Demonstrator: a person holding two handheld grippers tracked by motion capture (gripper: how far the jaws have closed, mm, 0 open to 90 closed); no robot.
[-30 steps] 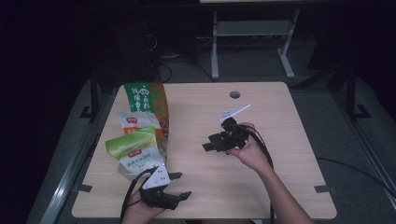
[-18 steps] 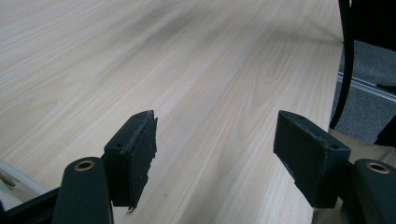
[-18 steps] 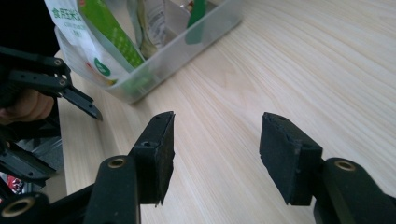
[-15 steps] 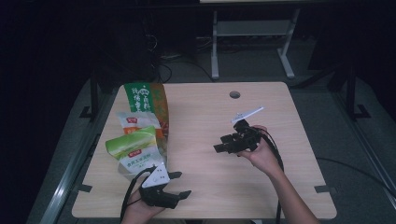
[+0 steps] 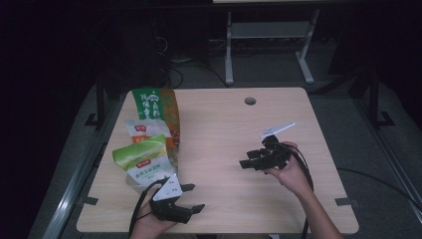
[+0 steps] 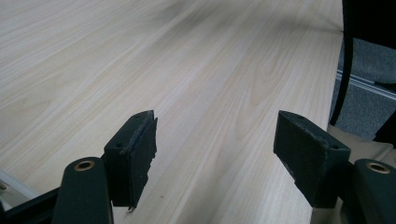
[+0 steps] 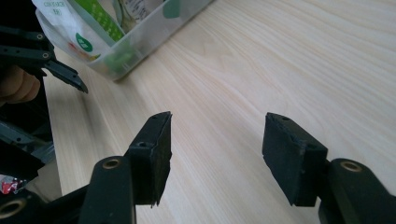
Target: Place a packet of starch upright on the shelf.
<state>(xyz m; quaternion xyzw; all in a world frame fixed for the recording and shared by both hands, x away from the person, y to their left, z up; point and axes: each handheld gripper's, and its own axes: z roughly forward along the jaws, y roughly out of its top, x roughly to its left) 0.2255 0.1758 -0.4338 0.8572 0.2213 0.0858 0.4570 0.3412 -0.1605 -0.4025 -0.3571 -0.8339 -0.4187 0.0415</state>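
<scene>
My left gripper [image 5: 196,197] rests at the table's near left edge, just in front of the snack bags. It is open, and in the left gripper view [image 6: 217,126] only bare wood lies between its jaws. My right gripper [image 5: 245,158] hovers right of centre and points left. Its jaws have just been opening, and in the right gripper view [image 7: 215,123] nothing is between them. A clear bin [image 7: 154,35] on the left holds a light green bag [image 5: 142,157], a white and orange bag [image 5: 142,129] and a tall dark green bag [image 5: 154,107].
The light wooden table [image 5: 224,124] has a round cable hole [image 5: 250,101] near its far edge. The left gripper [image 7: 46,60] and its hand appear at the left edge of the right gripper view. A white metal stand [image 5: 268,30] is on the dark floor beyond the table.
The right hand has moved its gripper to the right and slightly nearer, away from the table's middle. The left gripper has stayed in place.
</scene>
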